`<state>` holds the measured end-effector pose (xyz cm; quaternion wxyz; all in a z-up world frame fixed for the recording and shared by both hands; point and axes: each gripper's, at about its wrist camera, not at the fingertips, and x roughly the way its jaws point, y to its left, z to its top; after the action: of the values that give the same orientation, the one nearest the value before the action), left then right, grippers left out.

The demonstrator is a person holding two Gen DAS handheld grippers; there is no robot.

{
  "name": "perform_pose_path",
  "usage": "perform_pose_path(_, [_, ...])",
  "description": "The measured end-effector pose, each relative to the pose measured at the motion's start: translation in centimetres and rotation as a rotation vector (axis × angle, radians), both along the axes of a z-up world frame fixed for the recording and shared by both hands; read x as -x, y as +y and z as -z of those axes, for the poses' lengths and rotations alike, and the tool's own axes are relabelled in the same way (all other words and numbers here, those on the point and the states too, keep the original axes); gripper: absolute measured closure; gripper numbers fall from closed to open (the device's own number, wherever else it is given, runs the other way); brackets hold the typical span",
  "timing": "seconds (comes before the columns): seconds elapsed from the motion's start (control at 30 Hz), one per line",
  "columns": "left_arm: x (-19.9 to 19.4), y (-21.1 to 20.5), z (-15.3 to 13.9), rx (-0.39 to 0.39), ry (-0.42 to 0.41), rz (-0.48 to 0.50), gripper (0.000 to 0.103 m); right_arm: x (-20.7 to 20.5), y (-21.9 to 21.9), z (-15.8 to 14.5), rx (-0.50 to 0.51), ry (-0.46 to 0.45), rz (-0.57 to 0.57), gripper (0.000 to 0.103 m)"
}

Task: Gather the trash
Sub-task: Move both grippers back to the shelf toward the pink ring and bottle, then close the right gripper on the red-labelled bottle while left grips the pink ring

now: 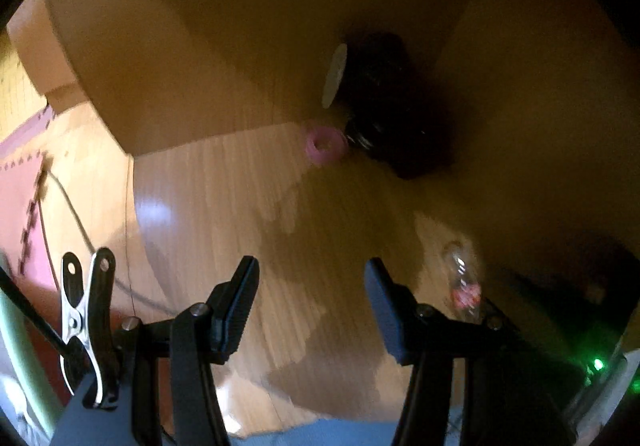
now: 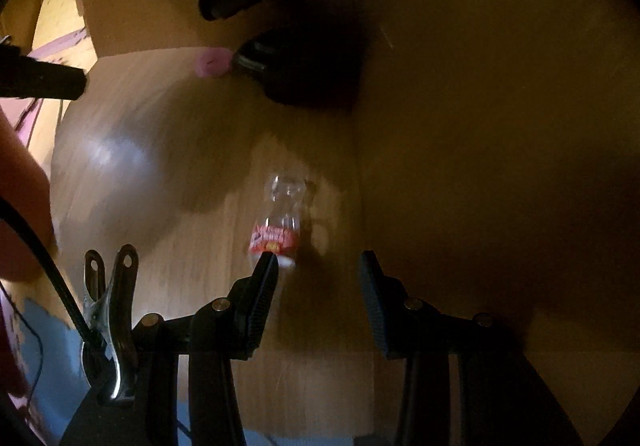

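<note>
Right hand-held gripper (image 2: pixel 316 266): jaws apart, nothing between them, pointed down at the wood floor (image 2: pixel 168 205). Clear plastic bottle (image 2: pixel 280 221) w/ red label lies on the floor just ahead of the left fingertip (image 2: pixel 266 266), near the tall panel on the right; whether tip and bottle touch can't be told, view is blurred. Bottle looks empty and light, so likely trash item no. 1.

Left hand-held gripper (image 1: pixel 312 274): also spread apart, empty, hovering over bare floor. In its view the same bottle sits off to the right, beyond the right finger.

Further out, in the far corner where floor meets the panels: a small pink ring-shaped thing (image 1: pixel 325 145), touching or just beside a dark bulky object (image 1: pixel 384 105) in deep shadow; can't tell what that one is.

Step in hand, prob.: approach to the bottle w/ the right one. Next move calls for shifting a bit left so the bottle body sits between both fingers, then lowering and closing gently; thin plastic may roll or squash. Pink item likely next, poss. for the left.
</note>
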<state>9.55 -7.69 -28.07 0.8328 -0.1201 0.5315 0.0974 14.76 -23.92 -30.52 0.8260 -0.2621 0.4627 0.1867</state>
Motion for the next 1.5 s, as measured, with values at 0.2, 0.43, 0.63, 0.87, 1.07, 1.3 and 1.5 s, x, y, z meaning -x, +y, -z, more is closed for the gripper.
perform_pose_path(0.2, [-3.4,-1.1,2.3,-0.109,0.003,0.061,0.045,0.1,0.6,0.8,-0.04,-0.062,-0.014,0.061])
perform_pose_path(0.43, [-7.5,-1.0,5.1,-0.182,-0.007,0.074,0.045,0.1,0.3,2.7,-0.102,0.017,0.018,0.061])
perform_pose_path(0.63, [-9.8,0.5,7.6,-0.202,-0.009,0.033,0.045,0.5,-1.3,3.5,-0.173,0.046,0.04,0.071])
perform_pose_path(0.87, [-11.4,0.6,9.0,-0.29,-0.046,0.082,0.044,1.0,-2.1,3.7,-0.221,0.054,0.053,0.071])
perform_pose_path(1.07, [-11.8,0.8,9.2,-0.3,-0.071,0.081,0.042,1.1,-2.1,4.0,-0.235,0.064,0.064,0.071])
perform_pose_path(1.3, [-11.7,2.4,9.5,-0.261,-0.089,0.028,0.026,1.2,-2.0,4.0,-0.234,0.062,0.068,0.071])
perform_pose_path(1.5, [-11.9,2.2,9.5,-0.259,-0.123,0.035,0.019,1.8,-2.1,3.6,-0.226,0.052,0.063,0.071])
